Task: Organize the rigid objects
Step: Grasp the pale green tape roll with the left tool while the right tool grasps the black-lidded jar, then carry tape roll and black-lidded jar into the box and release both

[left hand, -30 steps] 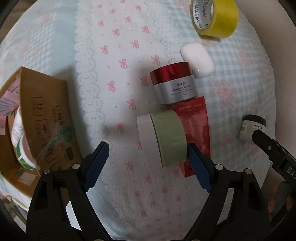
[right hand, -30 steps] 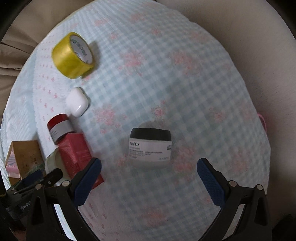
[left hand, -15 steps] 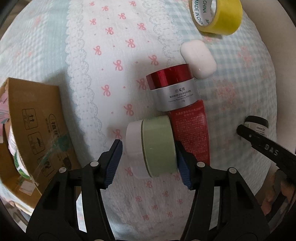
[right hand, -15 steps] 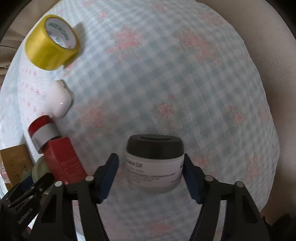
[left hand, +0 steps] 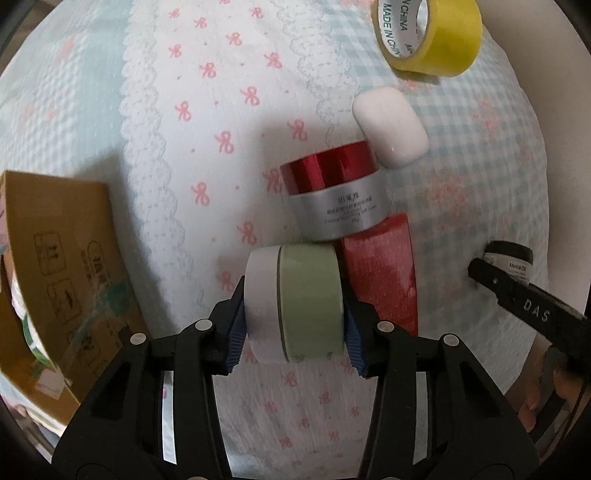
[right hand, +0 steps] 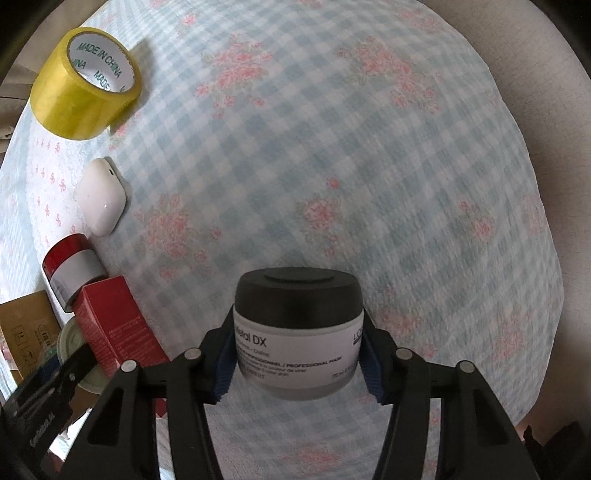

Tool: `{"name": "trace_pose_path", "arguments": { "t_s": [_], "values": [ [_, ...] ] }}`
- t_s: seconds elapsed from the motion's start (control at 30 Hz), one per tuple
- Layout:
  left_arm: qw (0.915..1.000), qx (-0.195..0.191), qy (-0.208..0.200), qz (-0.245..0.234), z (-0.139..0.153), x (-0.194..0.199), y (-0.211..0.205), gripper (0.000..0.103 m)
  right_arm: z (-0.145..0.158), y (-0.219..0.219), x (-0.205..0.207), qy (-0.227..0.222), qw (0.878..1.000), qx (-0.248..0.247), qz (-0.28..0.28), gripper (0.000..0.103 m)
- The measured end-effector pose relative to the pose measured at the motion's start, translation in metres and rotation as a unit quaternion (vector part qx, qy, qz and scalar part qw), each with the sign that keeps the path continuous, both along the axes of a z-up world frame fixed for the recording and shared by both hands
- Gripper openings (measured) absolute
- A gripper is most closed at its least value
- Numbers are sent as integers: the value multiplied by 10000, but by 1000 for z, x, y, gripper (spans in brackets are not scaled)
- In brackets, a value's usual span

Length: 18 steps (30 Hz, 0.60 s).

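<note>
My left gripper (left hand: 293, 332) is shut on a green-and-white jar (left hand: 295, 302) lying on its side on the cloth. Behind it stand a red-lidded silver jar (left hand: 332, 188), a red box (left hand: 380, 273), a white earbud case (left hand: 389, 127) and a yellow tape roll (left hand: 428, 33). My right gripper (right hand: 297, 363) is shut on a black-lidded white jar (right hand: 297, 332), upright on the checked cloth; this jar also shows small at the right of the left wrist view (left hand: 511, 258). The right wrist view shows the tape roll (right hand: 83, 99), case (right hand: 101, 201), silver jar (right hand: 70, 269) and red box (right hand: 116, 321) at left.
An open cardboard box (left hand: 62, 266) with items inside stands at the left, close to my left gripper. The pale cloth (right hand: 332, 147) covers a cushion-like surface that drops off at the right edge.
Both grippers moved forward and closed: the left onto the green-and-white jar, the right onto the black-lidded jar.
</note>
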<state>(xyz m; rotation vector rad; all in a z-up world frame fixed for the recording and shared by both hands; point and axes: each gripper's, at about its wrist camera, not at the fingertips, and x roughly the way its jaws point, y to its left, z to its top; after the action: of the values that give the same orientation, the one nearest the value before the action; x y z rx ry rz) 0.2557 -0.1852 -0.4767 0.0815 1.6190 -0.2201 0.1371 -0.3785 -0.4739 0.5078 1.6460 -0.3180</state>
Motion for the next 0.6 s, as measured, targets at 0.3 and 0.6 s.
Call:
{"name": "trace_pose_path", "arguments": {
  "t_s": [0.3,0.6],
  "values": [
    [9996,-179,-211,114,26,1,13,40,27,0,-10,-247,9996,-30,-97,52],
    [9943,-457,-922,269,104,-9,29,40,89,8,-21,-787,9967,-192,82,52]
  ]
}}
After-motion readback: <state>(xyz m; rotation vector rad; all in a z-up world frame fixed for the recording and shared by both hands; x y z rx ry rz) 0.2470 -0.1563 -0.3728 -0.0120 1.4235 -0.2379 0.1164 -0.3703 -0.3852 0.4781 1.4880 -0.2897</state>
